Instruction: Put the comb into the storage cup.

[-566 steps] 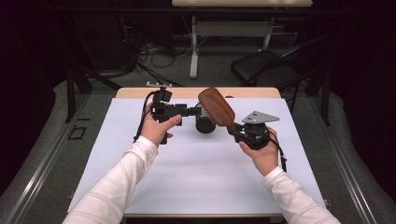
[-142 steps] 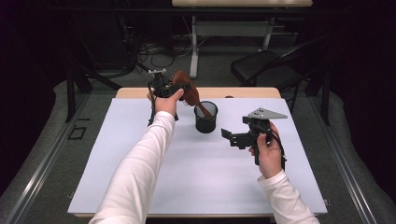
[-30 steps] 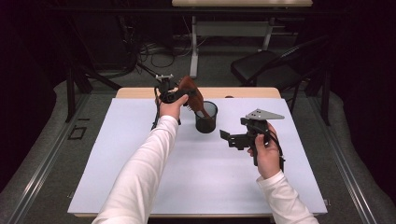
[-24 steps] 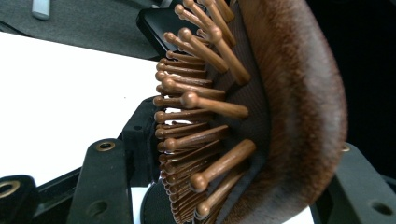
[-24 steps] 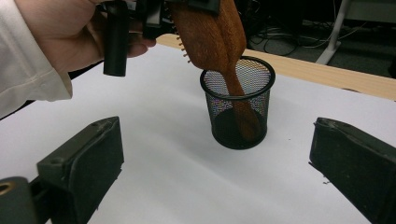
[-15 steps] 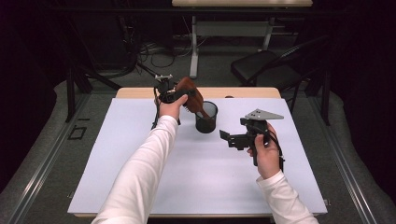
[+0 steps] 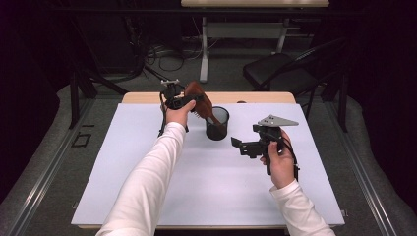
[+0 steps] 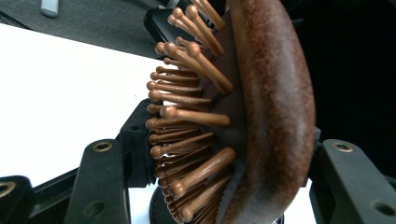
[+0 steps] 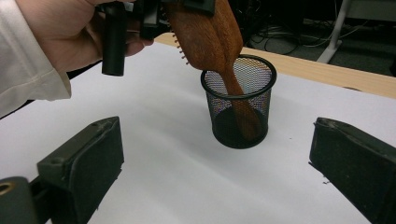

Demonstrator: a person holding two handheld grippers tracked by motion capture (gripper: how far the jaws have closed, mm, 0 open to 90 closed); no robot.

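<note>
A brown wooden hairbrush (image 7: 199, 96) (image 8: 266, 107) (image 9: 210, 32) leans at a tilt, its handle down inside a black mesh cup (image 7: 217, 124) (image 9: 238, 102) at the back middle of the table. My left gripper (image 7: 193, 101) (image 8: 219, 186) is shut on the brush head, one jaw against the bristles and one against the back; its jaws have just been closing on it. My right gripper (image 7: 239, 146) (image 9: 215, 186) stands open and empty a little to the right of the cup, pointing at it.
A white mat (image 7: 147, 196) covers the table, with a wooden edge (image 7: 255, 97) at the far side. Behind the table are a dark chair (image 7: 280, 73), cables on the floor and a desk frame (image 7: 204, 39).
Since the oldest frame the right gripper has let go of the brush and drawn back to the right. The left has stood the handle in the cup. Nothing moves over the last second.
</note>
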